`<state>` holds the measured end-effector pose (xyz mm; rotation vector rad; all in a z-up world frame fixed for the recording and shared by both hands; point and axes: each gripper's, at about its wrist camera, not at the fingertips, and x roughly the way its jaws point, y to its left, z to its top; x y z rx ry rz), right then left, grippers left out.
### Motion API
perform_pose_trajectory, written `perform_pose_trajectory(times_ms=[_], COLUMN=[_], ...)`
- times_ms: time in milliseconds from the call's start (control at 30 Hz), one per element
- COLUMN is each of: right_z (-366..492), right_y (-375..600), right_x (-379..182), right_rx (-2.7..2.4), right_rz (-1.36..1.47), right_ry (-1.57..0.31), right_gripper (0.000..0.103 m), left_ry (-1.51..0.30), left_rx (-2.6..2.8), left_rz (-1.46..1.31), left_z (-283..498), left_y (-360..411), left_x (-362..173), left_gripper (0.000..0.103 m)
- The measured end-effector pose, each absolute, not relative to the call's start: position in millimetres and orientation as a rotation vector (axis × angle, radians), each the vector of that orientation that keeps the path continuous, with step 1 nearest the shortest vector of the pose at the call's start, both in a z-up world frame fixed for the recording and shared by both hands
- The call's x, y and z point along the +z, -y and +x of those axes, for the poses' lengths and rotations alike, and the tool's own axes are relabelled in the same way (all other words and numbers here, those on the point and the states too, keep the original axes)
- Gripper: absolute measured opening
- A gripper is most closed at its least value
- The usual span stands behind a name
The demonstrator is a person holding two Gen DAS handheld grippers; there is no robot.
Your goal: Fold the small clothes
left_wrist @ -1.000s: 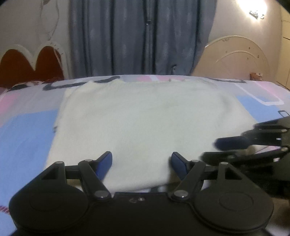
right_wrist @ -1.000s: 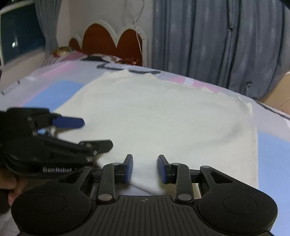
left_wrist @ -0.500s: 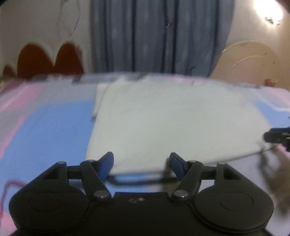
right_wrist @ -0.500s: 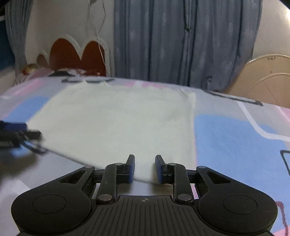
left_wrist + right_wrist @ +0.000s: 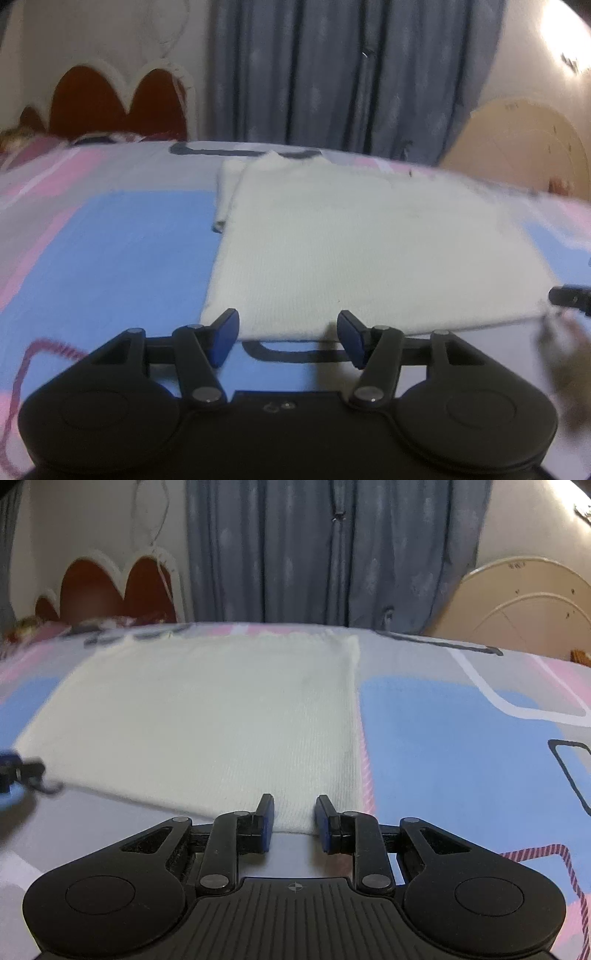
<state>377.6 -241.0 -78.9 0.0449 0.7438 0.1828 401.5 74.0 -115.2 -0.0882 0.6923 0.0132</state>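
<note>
Garment: a cream knitted top (image 5: 369, 243) is laid flat on a patterned bedspread (image 5: 110, 258), neckline at the far side, near hem toward both cameras. In the left wrist view a narrow strip of the same cloth is seen projecting at the 10 o'clock corner, probably a sleeve tucked under; this cannot be confirmed.

Left gripper (image 5: 288, 334): positioned at the near left corner of the hem. The jaws are closing and are seen at moderate width. The hem edge lies between the blue pads, at about their level; no pad is seen pressing on cloth. The corner is therefore judged not yet secured.

Right gripper (image 5: 293, 821): positioned at the near right corner. The jaws are set narrow, with the hem corner between them. A gap is visible on each side of the cloth, so a firm pinch cannot be confirmed.

Risks noted:
- If the left jaws shut short of the hem, only bedspread or nothing may be caught, and the corner is left behind on lifting.
- If only the upper layer is pinched, the layers may separate and the fold be spoiled.
- With one corner held and the other loose, the hem is likely to be dragged askew and the top skewed on the bedspread.
- The strip at 10 o'clock may be pulled out by any lift.

Surroundings: a headboard (image 5: 118, 103) at 10 o'clock, curtains (image 5: 351, 74) at 12 o'clock.
</note>
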Motion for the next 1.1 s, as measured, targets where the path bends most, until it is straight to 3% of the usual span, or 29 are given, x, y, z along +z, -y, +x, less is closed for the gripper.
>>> perform_pose_trajectory(times_ms=[233,267,300,600,833,867,967,1100], right_z=[369,370,373,432,480,485,494,497], right_y=[230,229,228,202,168,164,157,153], right_x=[-66,-64,-63,-59,-77,-79,-84,-89], right_rx=[0.268,0.291,0.315,0.383,0.431,0.436,0.442,0.452], right_rz=[0.085,0.11,0.136,0.215,0.212,0.212,0.215,0.217], right_ry=[-0.726,-0.721,-0.722,-0.699,-0.712,-0.713,-0.715,-0.707], right_gripper=[0.022,0.016,0.0,0.0,0.0,0.0,0.0,0.0], left_ry=[-0.677,-0.658,-0.638,-0.506,-0.48,-0.474,-0.475,-0.45], left_rx=[0.071,0.083,0.094,0.136,0.144,0.145,0.166,0.152], left_rz=[-0.584,-0.645,-0.7,-0.934,-0.944,-0.947,-0.986,-1.008], left_z=[394,395,396,423,448,448,445,434], left_y=[-112,-117,-121,-135,-135,-134,-138,-139], left_x=[-138,-142,-145,-169,-171,-171,-177,-178], left_gripper=[0.051,0.051,0.051,0.038,0.038,0.035,0.008,0.007])
